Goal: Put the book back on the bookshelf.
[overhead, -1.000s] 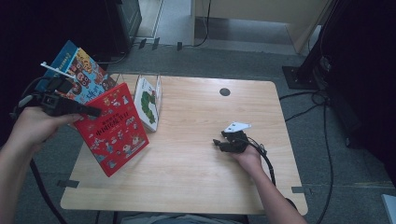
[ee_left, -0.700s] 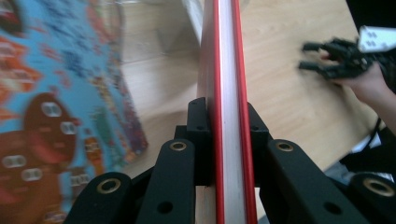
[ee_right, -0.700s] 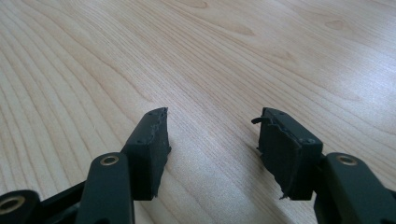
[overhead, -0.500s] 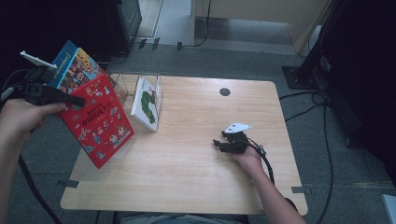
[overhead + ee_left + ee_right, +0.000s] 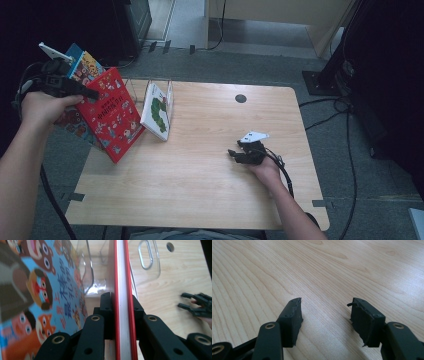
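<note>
Holding a red book [image 5: 111, 116] pinched in our left tool [image 5: 75, 90], we see it hang off the bench's [image 5: 200, 190] left edge, with a blue book [image 5: 82, 65] just behind it. Right of that tool, a clear rack [image 5: 162, 92] holds a caterpillar book [image 5: 156, 111]. Our right tool [image 5: 239, 153] rests spread and empty on the bench, well apart.

Light wood table [image 5: 200, 190] with a small dark round hole [image 5: 240, 98] near its far edge. Around the table it's grey carpet [image 5: 240, 60], black cables [image 5: 350, 165] trailing to the right of it, pale wooden furniture [image 5: 280, 10] beyond.
</note>
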`<state>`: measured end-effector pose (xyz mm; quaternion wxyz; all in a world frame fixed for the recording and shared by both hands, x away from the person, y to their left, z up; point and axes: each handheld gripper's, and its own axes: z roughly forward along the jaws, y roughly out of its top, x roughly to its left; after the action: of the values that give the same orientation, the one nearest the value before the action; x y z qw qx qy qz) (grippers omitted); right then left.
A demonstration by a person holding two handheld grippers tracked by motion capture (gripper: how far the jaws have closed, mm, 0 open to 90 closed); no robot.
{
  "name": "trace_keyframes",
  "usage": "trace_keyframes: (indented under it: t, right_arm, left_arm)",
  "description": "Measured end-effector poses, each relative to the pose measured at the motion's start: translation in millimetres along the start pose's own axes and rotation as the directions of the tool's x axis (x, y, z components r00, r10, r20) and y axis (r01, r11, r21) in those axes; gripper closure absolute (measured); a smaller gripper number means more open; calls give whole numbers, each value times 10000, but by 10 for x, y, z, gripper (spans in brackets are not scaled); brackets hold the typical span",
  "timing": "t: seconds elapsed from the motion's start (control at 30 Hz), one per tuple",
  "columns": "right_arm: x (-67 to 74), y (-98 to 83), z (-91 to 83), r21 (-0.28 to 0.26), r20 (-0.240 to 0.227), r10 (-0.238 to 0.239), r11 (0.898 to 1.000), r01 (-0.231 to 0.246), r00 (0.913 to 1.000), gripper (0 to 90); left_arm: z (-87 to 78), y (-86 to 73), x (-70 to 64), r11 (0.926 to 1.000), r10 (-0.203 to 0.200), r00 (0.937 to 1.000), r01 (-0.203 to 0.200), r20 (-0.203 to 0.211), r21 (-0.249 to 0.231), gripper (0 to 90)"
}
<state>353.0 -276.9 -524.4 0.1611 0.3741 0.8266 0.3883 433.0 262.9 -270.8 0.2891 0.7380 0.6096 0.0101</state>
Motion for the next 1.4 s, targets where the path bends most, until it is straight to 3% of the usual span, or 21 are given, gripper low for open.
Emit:
trace_keyframes:
  t: [0.17, 0.33, 0.5, 0.8, 0.97, 1.07, 1.33, 1.4]
  right_arm:
    - [1, 2, 2, 8, 18, 8, 10000, -8, 10000, 419]
    - [3, 2, 2, 4, 21, 16, 10000, -16, 10000, 419]
    - [6, 1, 1, 1, 44, 47, 10000, -47, 10000, 420]
    - [30, -11, -13, -17, 160, 127, 9999, -127, 9998, 426]
    - [47, -21, -22, -26, 215, 210, 9998, -210, 9995, 427]
    - [61, -32, -34, -33, 210, 163, 9999, -162, 9996, 427]
    - [61, -36, -37, -35, 188, 127, 9999, -126, 9997, 427]
    - [62, -35, -37, -41, 188, 139, 9999, -138, 9997, 427]
  left_arm:
    - [92, 121, -6, 9998, -39, 9998, 35, -187, -220, 799]
    - [200, 226, -24, 9992, -5, 10000, 2, -64, -399, 799]
    - [283, 296, -29, 9994, 5, 9999, -11, -169, -339, 798]
    - [289, 348, -11, 9977, 106, 9996, -88, -263, 666, 793]
    - [306, 357, 19, 9903, 348, 9994, -338, -44, 1344, 776]
    - [333, 364, 49, 9850, 350, 9993, -322, -131, 1698, 773]
    - [416, 395, 79, 9781, 36, 10000, -46, 56, 2082, 733]
    - [437, 414, 30, 9769, 258, 9996, -282, 143, 2117, 732]
